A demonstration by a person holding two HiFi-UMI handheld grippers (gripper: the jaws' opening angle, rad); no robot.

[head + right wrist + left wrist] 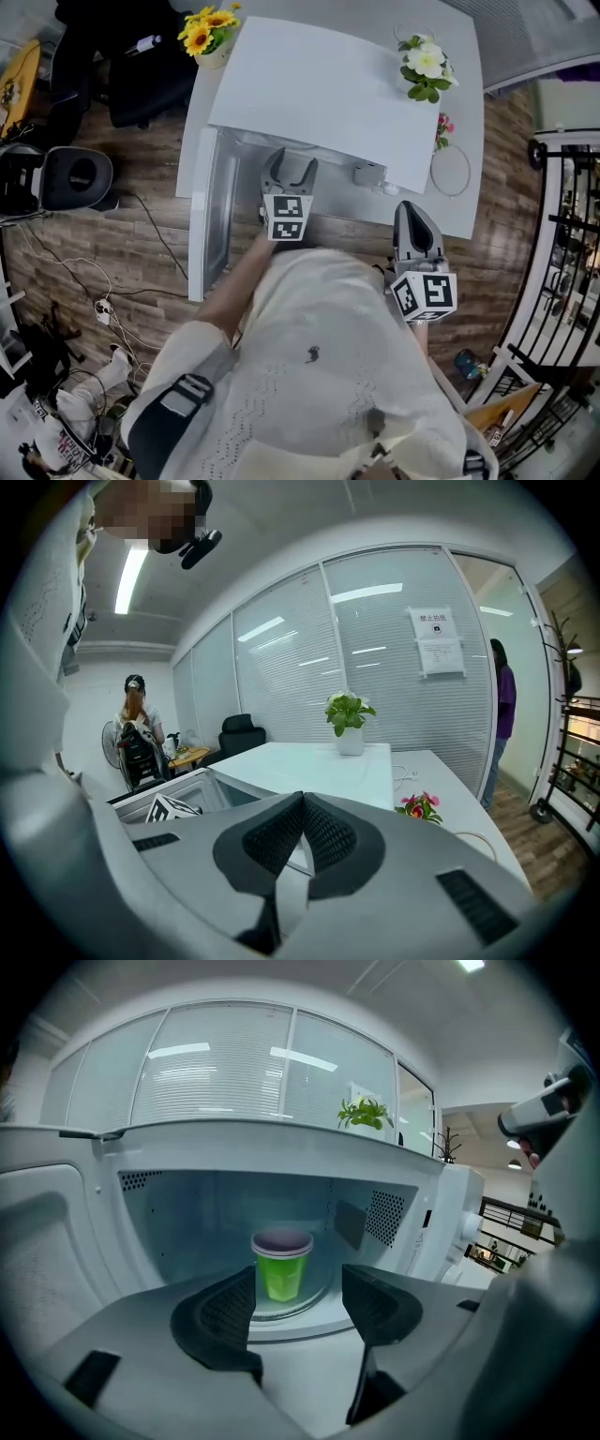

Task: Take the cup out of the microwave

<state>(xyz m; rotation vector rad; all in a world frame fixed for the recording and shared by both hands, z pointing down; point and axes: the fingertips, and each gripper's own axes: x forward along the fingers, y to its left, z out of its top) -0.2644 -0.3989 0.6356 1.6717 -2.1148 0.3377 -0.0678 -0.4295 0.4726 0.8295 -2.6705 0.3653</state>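
Jaws of the left gripper (300,1299) are standing wide and empty, aiming at the translucent green plastic cup (280,1276) sitting upright inside the open white microwave (441,1208), probably lining up a grasp. The right gripper (298,829) is idling aside, pinched shut on nothing. Only the left gripper view is showing the cup; overhead, the microwave's top is hiding it.

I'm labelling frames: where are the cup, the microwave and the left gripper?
cup (279,1277), left gripper view, green side.
microwave (206,1215), left gripper view, back wall.
left gripper (298,1279), left gripper view, between its fingertips.
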